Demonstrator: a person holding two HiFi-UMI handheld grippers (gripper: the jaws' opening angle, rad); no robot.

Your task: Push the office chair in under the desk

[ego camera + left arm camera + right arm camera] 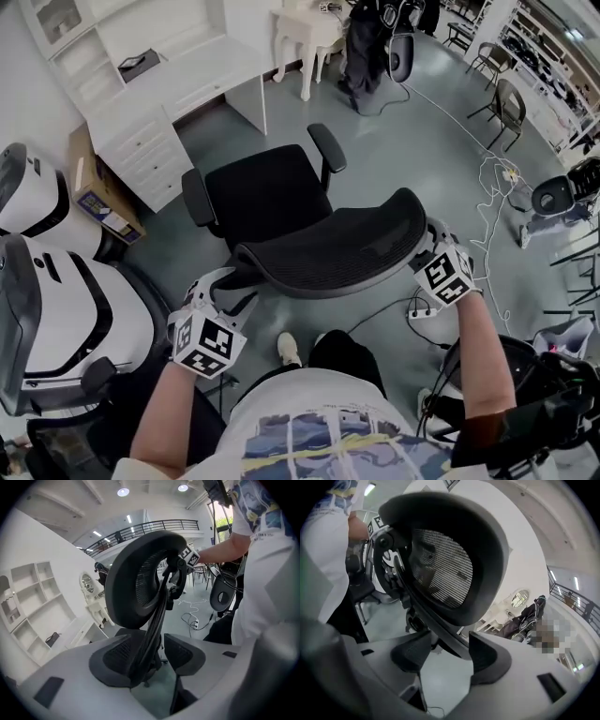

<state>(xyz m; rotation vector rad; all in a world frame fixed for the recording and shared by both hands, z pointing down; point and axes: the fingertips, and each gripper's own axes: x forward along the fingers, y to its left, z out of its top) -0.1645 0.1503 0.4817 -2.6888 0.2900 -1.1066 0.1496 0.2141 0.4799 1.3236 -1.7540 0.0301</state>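
- White T-shirt point(319, 441) with a print on the front fills the bottom of the head view. Bare forearms reach out either side of it, and one shoe point(289, 349) pokes out on the grey floor point(403, 141).
- Left gripper point(223, 286) sits at the left end of the backrest point(347, 248) of the office chair point(281, 202). In the left gripper view its jaws stand wide apart with the black rim of the back running down between the pads point(115, 660), so it's let go and not squeezing anything.
- Right gripper point(427, 246) is the same deal at the right end: jaws spread, rim passing between them, nothing clamped.
- Power strip point(422, 314) with white cables lies on the floor just right of the chair's back.
- Big white-and-black moulded shells point(56, 300) crowd the left side; honestly can't tell what they are.
- The chair's curved mesh back faces the person and its seat point(253, 187) and two armrests point toward the desk point(197, 80). It's out on open floor, apart from the desk, not under it.
- Cardboard box point(98, 192) sits beside the desk's white drawer unit point(141, 141), and there are shelves above the desktop.
- Further back there's a small white table point(305, 33), and dark chairs point(506, 108) at the top right.
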